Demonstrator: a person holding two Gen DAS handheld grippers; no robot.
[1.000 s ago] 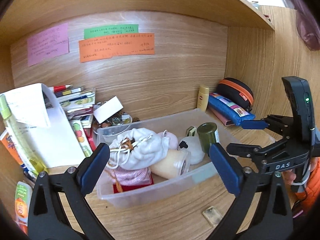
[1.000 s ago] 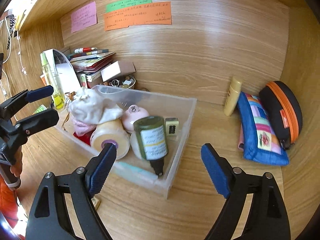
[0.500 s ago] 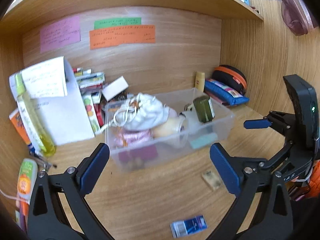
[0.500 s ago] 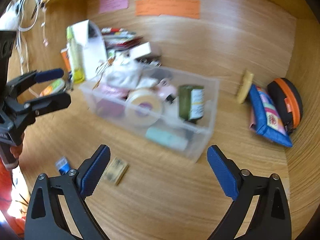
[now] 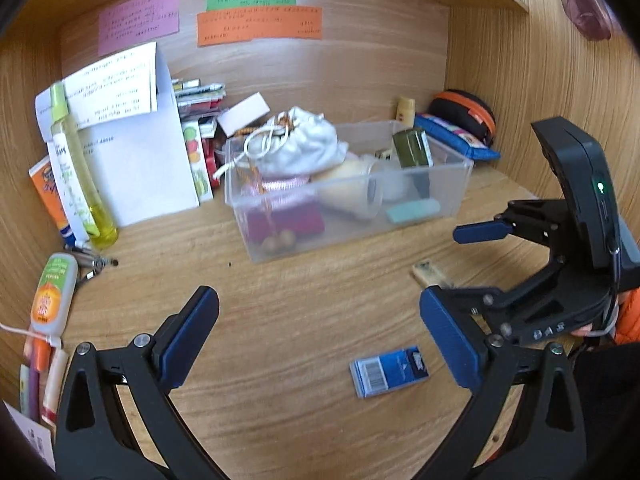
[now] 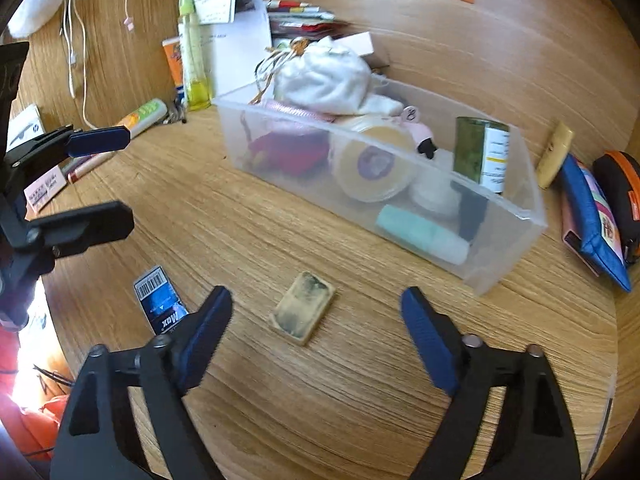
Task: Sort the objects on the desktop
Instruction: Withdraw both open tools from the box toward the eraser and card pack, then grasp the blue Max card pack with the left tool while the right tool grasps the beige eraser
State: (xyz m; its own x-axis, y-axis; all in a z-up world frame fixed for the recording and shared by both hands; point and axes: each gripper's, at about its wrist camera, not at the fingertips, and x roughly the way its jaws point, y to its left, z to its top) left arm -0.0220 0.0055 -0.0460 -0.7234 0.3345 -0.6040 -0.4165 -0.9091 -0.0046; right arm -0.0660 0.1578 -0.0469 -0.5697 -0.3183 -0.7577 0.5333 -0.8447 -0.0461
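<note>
Both wrist cameras are looking forward and down along their own fingers at the wooden desk from close above. Each is facing the clear bin against the back wall, sharing it, the worn eraser and the blue packet.

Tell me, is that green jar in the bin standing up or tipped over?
Tipped. The green jar leans on other things inside the bin.

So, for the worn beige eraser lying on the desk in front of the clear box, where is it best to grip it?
Probably across its two long edges, coming from above. The eraser lies flat and alone on the desk, and is narrower that way. The right gripper, jaws open, already frames it.
</note>
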